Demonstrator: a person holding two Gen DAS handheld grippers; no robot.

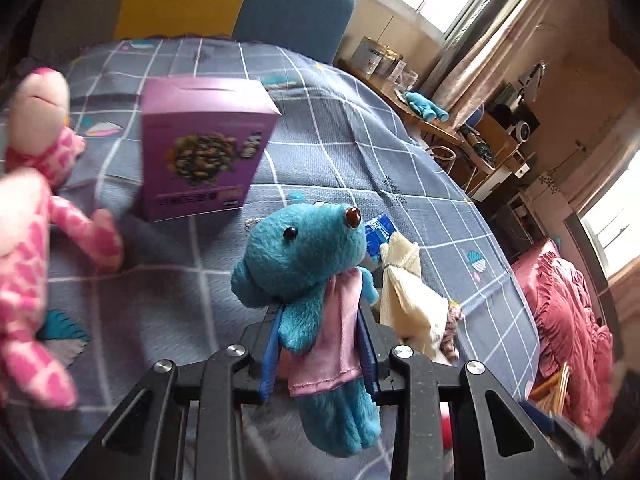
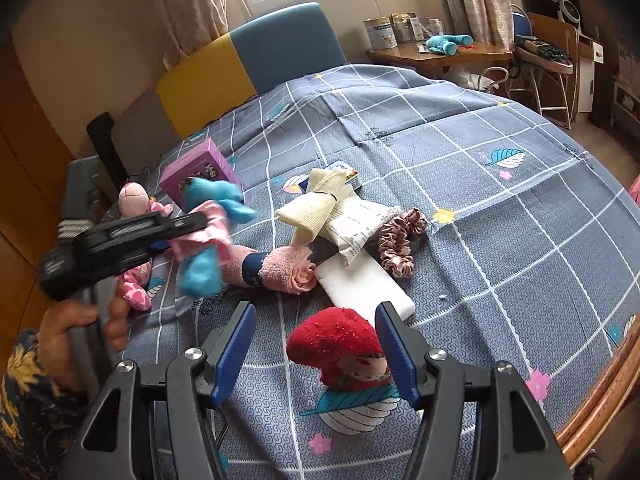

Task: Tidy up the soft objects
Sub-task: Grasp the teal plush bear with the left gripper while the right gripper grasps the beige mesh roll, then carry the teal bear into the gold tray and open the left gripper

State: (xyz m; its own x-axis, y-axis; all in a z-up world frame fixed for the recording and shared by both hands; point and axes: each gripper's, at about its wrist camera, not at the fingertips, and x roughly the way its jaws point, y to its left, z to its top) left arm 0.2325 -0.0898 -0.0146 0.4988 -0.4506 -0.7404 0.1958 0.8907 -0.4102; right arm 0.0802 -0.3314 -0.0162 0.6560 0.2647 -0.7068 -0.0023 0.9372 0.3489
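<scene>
Two grippers work over a bed (image 2: 460, 152) covered with a grey-blue quilt crossed by white grid lines and printed with leaves and small flowers. Behind it stands a headboard (image 2: 248, 60) in yellow and blue panels, with curtained windows above. A wooden side table (image 2: 440, 54) beyond the bed carries tins and another blue plush.

The left gripper (image 1: 320, 344) is clenched on a blue plush animal (image 1: 304, 264) in a pink satin garment; its blue pads press the toy's body from both sides and the toy is lifted off the quilt. In the right wrist view a hand (image 2: 80, 328) with a dark flowered sleeve holds that gripper's handle. No earlier view is at hand to show how the grip came about.

The right gripper (image 2: 316, 344) stands released, its jaws well apart either side of a red strawberry plush (image 2: 336, 340) that lies on the quilt; the pads do not press it.

Around them lie a purple box (image 1: 204, 148) standing upright, a pink-patterned doll (image 1: 36, 152) beside it, a cream cloth bundle (image 2: 316, 200), a rolled pink sock (image 2: 280, 268) with a dark band, a white packet (image 2: 364, 284), and a dusty-pink scrunchie (image 2: 400, 240). The sock and the white packet lie just beyond the strawberry plush, between it and the cream bundle.
</scene>
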